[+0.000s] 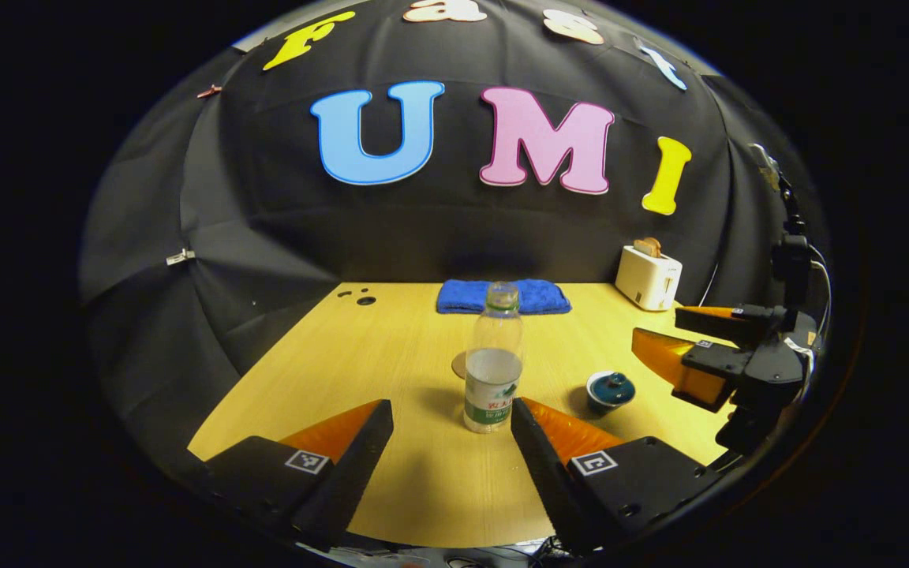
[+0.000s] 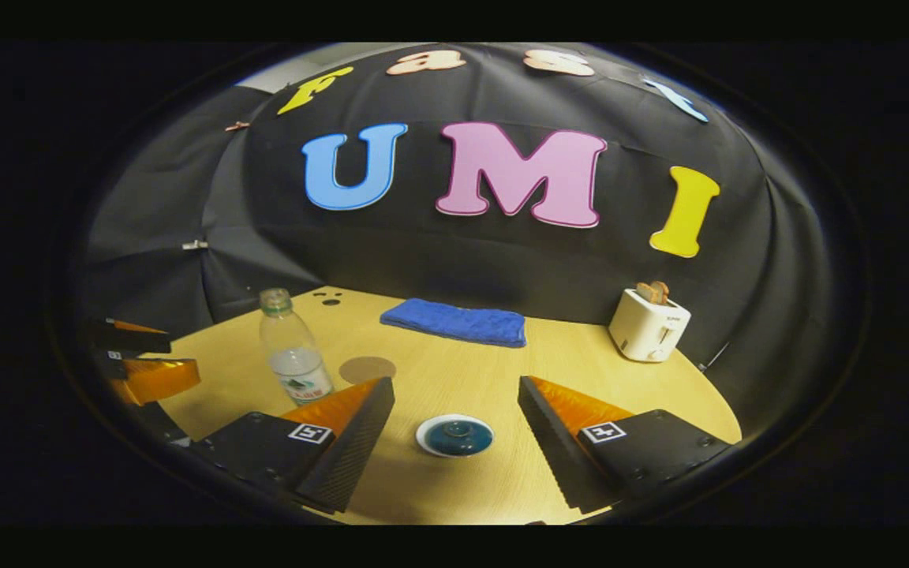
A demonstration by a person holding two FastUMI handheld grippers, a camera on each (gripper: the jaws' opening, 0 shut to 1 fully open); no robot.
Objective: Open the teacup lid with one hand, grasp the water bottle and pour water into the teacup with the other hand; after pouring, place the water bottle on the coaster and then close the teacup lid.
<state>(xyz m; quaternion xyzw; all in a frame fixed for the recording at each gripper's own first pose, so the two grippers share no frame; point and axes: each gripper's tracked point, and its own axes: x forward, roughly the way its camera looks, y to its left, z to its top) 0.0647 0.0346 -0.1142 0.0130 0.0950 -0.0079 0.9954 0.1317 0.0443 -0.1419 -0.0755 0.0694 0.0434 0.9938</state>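
The desk (image 1: 423, 489) has a smooth, light wood-grain surface with a low sheen. The water bottle (image 1: 493, 367) is clear, glossy plastic carrying a paper or film label. The teacup (image 2: 454, 435) and its lid have a glossy glazed finish that looks ceramic. The coaster (image 2: 367, 368) is matt and flat. The towel (image 2: 454, 322) is soft, napped cloth. The toaster (image 2: 649, 323) has a smooth plastic-looking shell. The booth wall (image 1: 281, 229) is matt, creased cloth.

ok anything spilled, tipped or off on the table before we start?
Nothing stands out. The water bottle stands upright on the table, the teacup sits upright with its lid on, the coaster lies flat and bare, and no spill shows. Both grippers hover with jaws open.
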